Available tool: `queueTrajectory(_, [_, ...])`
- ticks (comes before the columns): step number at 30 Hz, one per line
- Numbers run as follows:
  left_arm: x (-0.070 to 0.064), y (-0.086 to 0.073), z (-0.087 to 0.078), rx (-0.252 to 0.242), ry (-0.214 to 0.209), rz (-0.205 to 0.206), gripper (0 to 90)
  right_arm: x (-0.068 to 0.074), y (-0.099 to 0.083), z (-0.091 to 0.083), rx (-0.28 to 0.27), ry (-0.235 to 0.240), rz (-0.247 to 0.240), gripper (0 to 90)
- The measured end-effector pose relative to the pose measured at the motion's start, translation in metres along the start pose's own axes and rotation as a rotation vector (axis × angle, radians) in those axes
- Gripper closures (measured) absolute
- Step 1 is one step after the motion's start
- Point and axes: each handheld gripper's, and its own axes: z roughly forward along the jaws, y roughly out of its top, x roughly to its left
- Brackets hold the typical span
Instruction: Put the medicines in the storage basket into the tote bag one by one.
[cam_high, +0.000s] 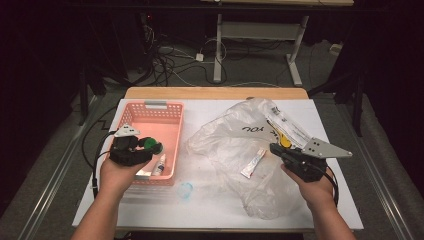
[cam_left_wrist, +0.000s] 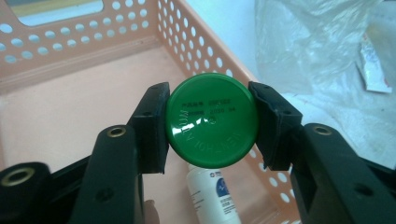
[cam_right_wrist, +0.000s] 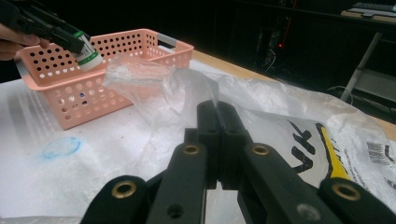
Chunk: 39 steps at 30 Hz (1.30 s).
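Between the left gripper's (cam_left_wrist: 211, 122) jaws a green-capped bottle (cam_left_wrist: 211, 120) is pinched above the pink basket (cam_left_wrist: 70, 107); right gripper (cam_right_wrist: 218, 122) jaws pressed together on a clear plastic bag (cam_right_wrist: 154, 84).

Table lit from above, bright and even; the room behind falls to near black in the high view, floor cables barely readable. The white table cover (cam_high: 220, 200) glares, washing out detail. The clear plastic bag (cam_high: 240, 140) throws soft highlights, and its folds blur together. The high view is low in resolution and grainy, with small things smeared. The left gripper view is sharp on the green cap (cam_left_wrist: 212, 120), which carries a small white glint; the basket wall (cam_left_wrist: 56, 42) behind is slightly soft. In the right gripper view the near black jaws are soft and dark, the mid-distance is clearer, and the background is murky. Shadows are faint and short.
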Motion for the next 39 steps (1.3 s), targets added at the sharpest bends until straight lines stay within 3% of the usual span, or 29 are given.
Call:
queueTrajectory(9, [-0.011, -0.018, -0.003, -0.078, -0.011, -0.001, 50.5, 0.002, 0.0, 0.001, 0.002, 0.0, -0.004, 90.0])
queueTrajectory(24, [-0.023, -0.024, -0.015, -0.165, -0.051, -0.005, 50.6, 0.002, -0.001, 0.001, 0.005, 0.002, -0.009, 90.0])
queueTrajectory(39, [-0.051, -0.018, -0.015, -0.18, -0.128, 0.048, 50.6, 0.004, 0.0, 0.001, 0.006, 0.003, -0.009, 90.0])
